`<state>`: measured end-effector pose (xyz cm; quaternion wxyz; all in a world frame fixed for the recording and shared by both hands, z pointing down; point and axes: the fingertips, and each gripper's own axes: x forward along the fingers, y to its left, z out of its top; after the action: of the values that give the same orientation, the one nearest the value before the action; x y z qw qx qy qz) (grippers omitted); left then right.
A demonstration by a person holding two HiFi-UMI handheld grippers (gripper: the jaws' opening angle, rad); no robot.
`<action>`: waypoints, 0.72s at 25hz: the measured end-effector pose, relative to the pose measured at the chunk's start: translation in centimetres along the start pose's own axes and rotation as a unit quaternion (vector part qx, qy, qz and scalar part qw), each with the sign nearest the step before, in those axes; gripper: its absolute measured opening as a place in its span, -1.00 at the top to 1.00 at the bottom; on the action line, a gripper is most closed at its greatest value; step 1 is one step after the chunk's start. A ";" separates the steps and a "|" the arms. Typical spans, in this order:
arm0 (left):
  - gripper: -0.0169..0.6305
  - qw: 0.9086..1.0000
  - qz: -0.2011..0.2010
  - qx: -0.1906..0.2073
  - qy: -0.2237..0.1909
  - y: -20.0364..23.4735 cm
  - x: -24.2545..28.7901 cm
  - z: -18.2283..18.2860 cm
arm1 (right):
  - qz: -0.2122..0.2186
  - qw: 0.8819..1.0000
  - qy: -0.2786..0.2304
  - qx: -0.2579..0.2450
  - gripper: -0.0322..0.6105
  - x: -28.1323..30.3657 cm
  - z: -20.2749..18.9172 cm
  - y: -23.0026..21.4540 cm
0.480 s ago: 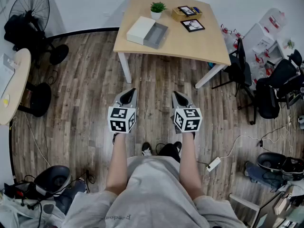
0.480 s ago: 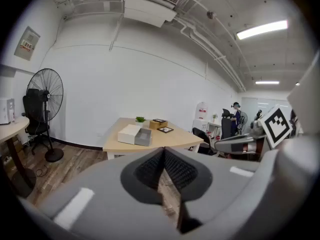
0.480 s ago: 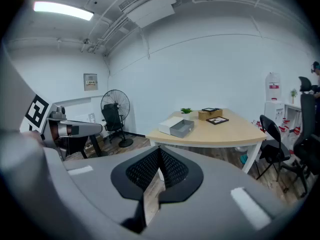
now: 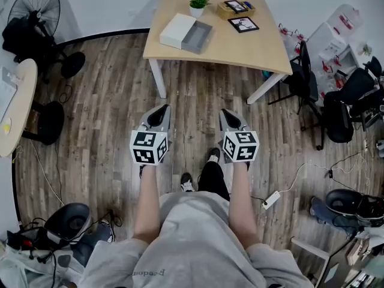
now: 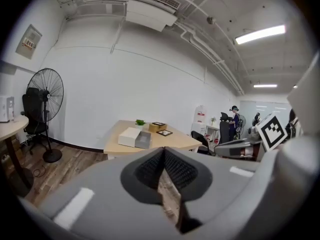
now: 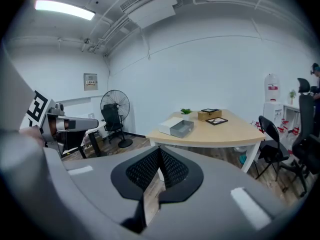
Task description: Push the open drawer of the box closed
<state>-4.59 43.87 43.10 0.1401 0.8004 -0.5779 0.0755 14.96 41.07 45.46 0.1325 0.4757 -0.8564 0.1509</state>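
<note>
Head view: you held left claw [image 4: 159,111] and right claw [image 4: 228,115] side by side, tipped slightly down, jaws together on nothing, with open floor [image 4: 198,95] ahead. The box [image 4: 177,30], its drawer [image 4: 198,37] open, sat near the left edge of the worktop [image 4: 240,47].

The table [image 4: 240,50] holds a box [image 4: 176,29], drawer [image 4: 198,37] open, a plant [image 4: 198,5] and a frame [image 4: 243,24].

The left gripper [image 5: 164,153] fills the foreground, its jaws closed with nothing between them. Beyond it, across a wood floor [image 5: 55,166], a light bench [image 5: 172,142] carries a white box [image 5: 128,136] with its grey drawer [image 5: 143,140] pulled out. A fan [image 5: 45,89] stands at left.
</note>
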 end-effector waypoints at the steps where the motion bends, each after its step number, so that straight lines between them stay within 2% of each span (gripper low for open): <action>1: 0.78 1.000 -0.001 0.001 0.000 0.0 0.0 0.0 | -0.001 1.000 -0.001 0.003 0.91 0.0 0.0 -0.2; 5: 0.78 1.000 -0.007 0.009 0.006 0.4 0.2 0.2 | 0.003 0.999 -0.025 0.021 0.91 0.5 0.9 -0.5; 9: 0.78 1.000 -0.002 0.006 0.002 1.5 1.0 0.7 | 0.022 0.994 -0.103 0.008 0.91 0.7 4.0 -0.4; 13: 0.78 1.000 0.001 -0.004 -0.010 2.5 3.0 1.7 | 0.038 0.996 -0.084 0.002 0.91 3.0 4.6 -1.5; 16: 0.78 1.000 -0.002 0.010 0.001 3.2 4.7 2.2 | 0.042 0.996 -0.082 0.011 0.91 4.9 5.1 -2.6; 18: 0.78 1.000 -0.008 0.021 0.012 3.5 6.2 2.3 | 0.043 0.995 -0.090 -0.002 0.91 6.3 5.9 -3.2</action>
<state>-6.05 36.50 43.11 0.1313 0.8068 -0.5680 0.0961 13.99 32.30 42.77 0.0493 0.4499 -0.8848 0.1108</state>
